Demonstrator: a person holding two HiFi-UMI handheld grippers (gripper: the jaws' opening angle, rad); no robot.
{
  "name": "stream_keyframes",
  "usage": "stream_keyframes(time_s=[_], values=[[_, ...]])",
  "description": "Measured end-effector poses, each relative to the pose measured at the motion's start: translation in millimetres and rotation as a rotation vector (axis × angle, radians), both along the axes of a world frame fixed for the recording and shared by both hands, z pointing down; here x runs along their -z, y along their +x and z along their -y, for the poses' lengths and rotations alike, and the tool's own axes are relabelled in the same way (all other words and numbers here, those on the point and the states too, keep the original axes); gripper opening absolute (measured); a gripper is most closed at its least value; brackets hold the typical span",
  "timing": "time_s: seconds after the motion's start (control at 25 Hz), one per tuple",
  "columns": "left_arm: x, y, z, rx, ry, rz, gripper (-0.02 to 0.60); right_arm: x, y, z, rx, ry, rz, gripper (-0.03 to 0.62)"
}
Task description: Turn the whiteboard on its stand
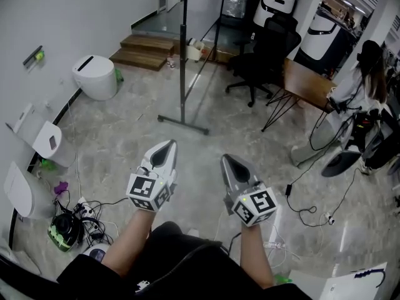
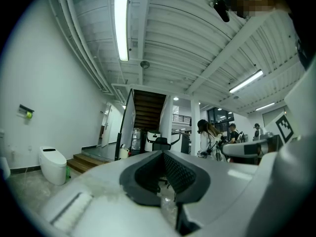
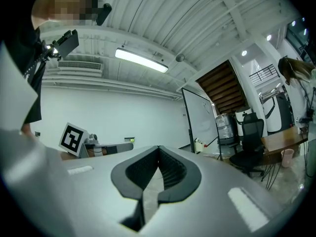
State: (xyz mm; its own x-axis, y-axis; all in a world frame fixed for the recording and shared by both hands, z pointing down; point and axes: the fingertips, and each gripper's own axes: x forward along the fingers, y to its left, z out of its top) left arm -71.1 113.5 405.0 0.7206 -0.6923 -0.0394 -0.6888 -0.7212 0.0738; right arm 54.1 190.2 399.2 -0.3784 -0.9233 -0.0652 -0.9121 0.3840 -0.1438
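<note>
The whiteboard stands on its wheeled stand a few steps ahead of me and shows edge-on as a dark upright post. Its foot bar lies across the marble floor. The right gripper view shows the whiteboard by its white face, and the left gripper view shows the whiteboard as a thin slanted panel. My left gripper and right gripper are held side by side, pointing level toward the board and well short of it. Both are shut with nothing between the jaws, as the left gripper and right gripper show in their own views.
A white toilet-shaped unit stands by the left wall. Wooden steps lie behind the board. To the right are a black office chair, a wooden table and a seated person. Cables trail over the floor at lower left.
</note>
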Motion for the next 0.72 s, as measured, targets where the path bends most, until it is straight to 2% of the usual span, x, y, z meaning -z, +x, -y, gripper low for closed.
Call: stream_keyframes(time_s=[0.36,0.72], values=[[-7.0,8.8,9.1,0.009,-0.015,0.017,0.003,-4.9,13.6,7.4,0.000,-0.015,0.009,0.008],[-9.6,25.0,44.2,-0.003,-0.011,0.006,0.003,-9.4,24.1,40.3,-0.005,-0.007,-0.008,0.008]])
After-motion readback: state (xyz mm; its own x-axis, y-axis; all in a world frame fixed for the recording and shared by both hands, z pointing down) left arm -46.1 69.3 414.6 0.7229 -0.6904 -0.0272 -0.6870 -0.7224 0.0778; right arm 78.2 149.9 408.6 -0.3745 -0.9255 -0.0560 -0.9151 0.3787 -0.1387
